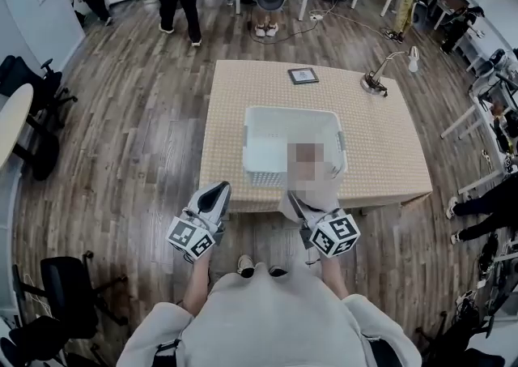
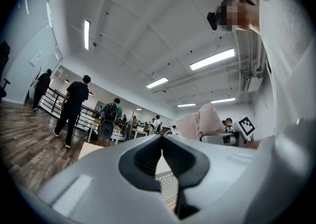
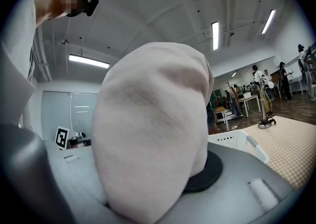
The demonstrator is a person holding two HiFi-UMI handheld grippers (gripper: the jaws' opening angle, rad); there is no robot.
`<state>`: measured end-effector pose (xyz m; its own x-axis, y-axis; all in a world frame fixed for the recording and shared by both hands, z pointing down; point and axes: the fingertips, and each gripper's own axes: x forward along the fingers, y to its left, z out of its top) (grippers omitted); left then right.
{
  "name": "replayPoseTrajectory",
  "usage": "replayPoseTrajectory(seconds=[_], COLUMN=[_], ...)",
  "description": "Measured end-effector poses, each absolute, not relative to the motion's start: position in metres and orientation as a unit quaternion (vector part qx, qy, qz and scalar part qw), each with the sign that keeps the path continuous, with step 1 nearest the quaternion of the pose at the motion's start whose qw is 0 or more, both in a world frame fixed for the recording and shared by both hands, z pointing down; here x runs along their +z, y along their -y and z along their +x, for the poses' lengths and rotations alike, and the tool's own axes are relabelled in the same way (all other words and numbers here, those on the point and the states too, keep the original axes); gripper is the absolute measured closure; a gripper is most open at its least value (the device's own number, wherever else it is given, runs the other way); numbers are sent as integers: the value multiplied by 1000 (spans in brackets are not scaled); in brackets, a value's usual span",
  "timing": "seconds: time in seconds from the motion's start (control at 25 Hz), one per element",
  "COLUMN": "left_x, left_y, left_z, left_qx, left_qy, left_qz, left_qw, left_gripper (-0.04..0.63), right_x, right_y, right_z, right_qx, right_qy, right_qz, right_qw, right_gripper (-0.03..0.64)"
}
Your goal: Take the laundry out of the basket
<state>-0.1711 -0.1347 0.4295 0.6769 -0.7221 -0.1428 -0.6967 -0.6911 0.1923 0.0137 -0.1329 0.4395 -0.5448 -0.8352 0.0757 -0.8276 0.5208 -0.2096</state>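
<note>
right gripper view, laundry (image 3: 148, 129) upright in jaws

Left gripper (image 1: 215, 194): held low ahead of the torso, jaws pointed away from the body and tilted upward; marker cube nearest the person.
Left jaws: seen pressed together in the left gripper view, tips meeting, nothing between them.
Right gripper (image 1: 301, 208): held low beside the left one at about the same height, apart from it; marker cube nearest the person.
Right jaws: closed on a pale pink cloth (image 3: 153, 129), by which the tips are covered.
Left forearm (image 1: 195, 286): bare, extended forward from a light sleeve.
Right forearm (image 1: 331, 275): bare, extended forward likewise.
</note>
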Motion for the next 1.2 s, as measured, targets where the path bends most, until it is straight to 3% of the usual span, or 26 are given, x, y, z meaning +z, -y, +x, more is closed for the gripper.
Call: replayPoseTrajectory(seconds=[0.52,1.2], left_x=[418,413], left_y=[13,-126], left_z=[-86,-47], left_qx=[-86,-88], left_qy=[360,361], left_qz=[927,928], left_qw=[53,34], left_gripper=[588,588], right_x=[462,461], right_y=[-11,-142], right_z=[68,107], right_qx=[-132,-117], right_qy=[-868,-866], right_qz=[-479,-485], right_qw=[12,31], right_gripper=[364,365])
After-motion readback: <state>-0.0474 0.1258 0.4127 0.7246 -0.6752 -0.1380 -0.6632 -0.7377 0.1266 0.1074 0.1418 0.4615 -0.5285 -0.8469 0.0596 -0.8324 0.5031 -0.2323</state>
